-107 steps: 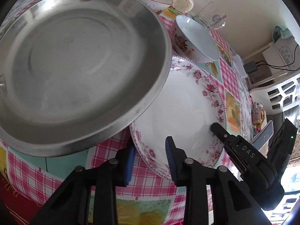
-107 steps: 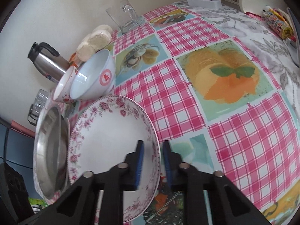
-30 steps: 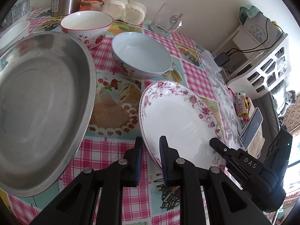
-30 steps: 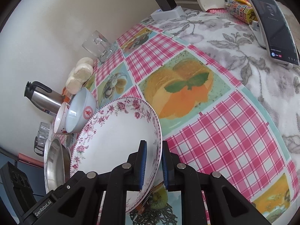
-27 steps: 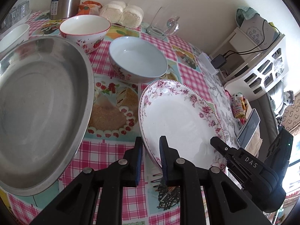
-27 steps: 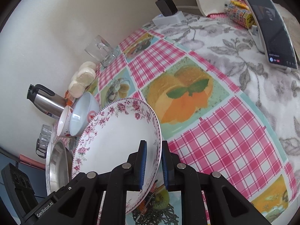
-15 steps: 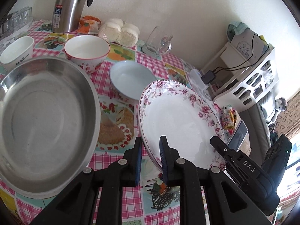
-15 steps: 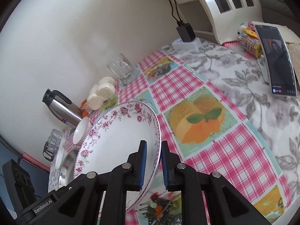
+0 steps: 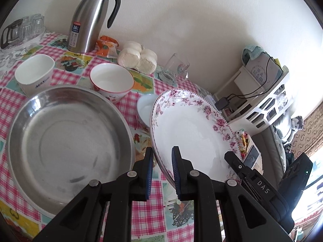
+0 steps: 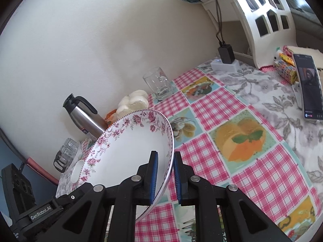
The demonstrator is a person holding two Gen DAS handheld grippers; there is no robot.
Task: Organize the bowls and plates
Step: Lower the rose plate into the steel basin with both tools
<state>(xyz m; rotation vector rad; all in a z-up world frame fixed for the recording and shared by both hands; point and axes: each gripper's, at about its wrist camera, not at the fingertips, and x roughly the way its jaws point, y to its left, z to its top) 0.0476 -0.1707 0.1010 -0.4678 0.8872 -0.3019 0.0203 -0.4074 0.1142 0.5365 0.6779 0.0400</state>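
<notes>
plate: round white ceramic plate with pink floral rim (image 9: 189, 129), tilted in the air over the counter (image 10: 238, 109) beside the steel basin (image 9: 66, 141) | tools: left tool (image 9: 161, 167) and right tool (image 10: 164, 173) both pinching its rim | feel: stiff, glossy, breakable, so it'll likely slip if either pinch loosens, keep 2 grips on opposite edges

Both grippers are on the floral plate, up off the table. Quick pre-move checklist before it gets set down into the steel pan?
1. Left gripper shut on the floral plate, rim between the fingers: ok.
2. Right gripper shut on the opposite rim: ok.
3. Plate clear of the tablecloth: ok, held up and tilted.
4. Steel pan empty, room for the plate: ok.
5. Path to the pan free of the red-rimmed bowl and the white bowl behind the plate: cannot tell, the white bowl is mostly hidden.
6. Grip firm enough not to slip: cannot tell.
</notes>
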